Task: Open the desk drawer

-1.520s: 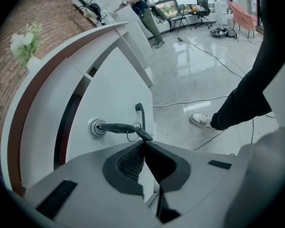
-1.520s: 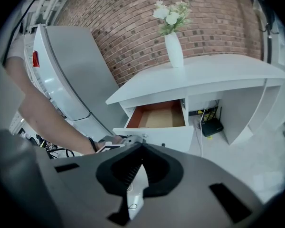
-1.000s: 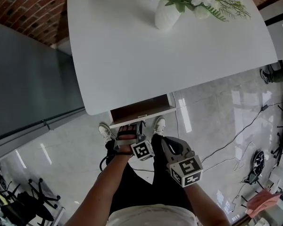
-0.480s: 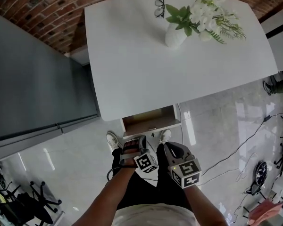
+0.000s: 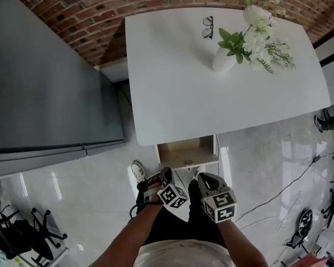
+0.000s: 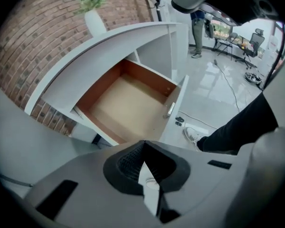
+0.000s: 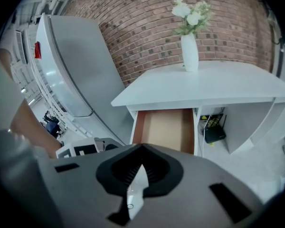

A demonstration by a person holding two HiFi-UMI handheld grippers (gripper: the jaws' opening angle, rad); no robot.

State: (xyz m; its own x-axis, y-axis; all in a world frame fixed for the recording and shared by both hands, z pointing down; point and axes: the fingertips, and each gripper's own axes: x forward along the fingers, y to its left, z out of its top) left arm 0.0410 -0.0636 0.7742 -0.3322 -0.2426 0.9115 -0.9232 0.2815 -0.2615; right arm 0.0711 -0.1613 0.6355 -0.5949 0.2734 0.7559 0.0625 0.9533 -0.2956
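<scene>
Drawer (image 5: 186, 152): stood pulled out and empty beneath the desk's (image 5: 172, 93) front edge, over bare floor (image 5: 267, 149). Left tongs (image 6: 144, 143), right tongs (image 7: 141, 147): both closed on nothing, near the drawer's front.

Desk drawer (image 5: 187, 151) open, apparently empty

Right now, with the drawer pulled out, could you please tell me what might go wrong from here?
The open drawer juts out just above the person's shoes, so a step forward could knock shins into it. A cable trails over the glossy floor at the right, a possible trip hazard. A hard shove shut might jolt the desk and rock the vase.
</scene>
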